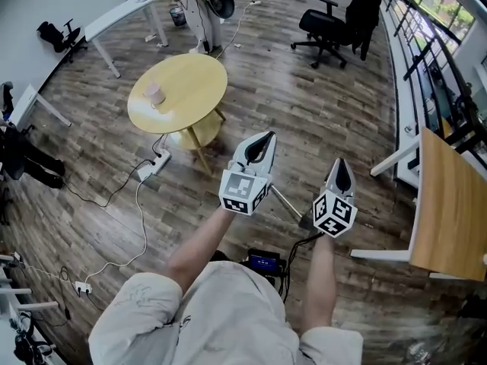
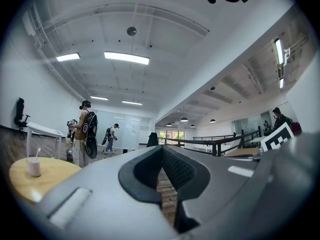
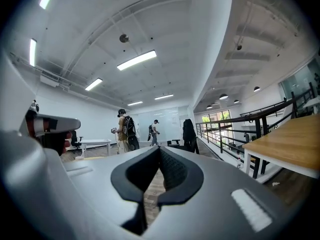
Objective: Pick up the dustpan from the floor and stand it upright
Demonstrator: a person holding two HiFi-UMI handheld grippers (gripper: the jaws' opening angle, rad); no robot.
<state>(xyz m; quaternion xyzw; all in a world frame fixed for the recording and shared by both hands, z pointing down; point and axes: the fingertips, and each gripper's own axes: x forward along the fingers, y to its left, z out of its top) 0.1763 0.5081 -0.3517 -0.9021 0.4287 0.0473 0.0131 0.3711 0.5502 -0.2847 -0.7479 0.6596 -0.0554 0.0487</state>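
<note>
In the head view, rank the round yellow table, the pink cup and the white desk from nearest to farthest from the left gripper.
1. The round yellow table, up-left of the left gripper.
2. The pink cup, on the table's left part.
3. The white desk, by the far wall.

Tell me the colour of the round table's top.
Light yellow; the round wooden table shows best in the head view.

Right edge cuts off the wooden surface (image 1: 449, 211). The black device (image 1: 265, 262) is half hidden by the person's shirt (image 1: 221, 318). The thin rod (image 1: 285, 202) has its lower end hidden behind the right hand-held gripper (image 1: 340, 162).
</note>
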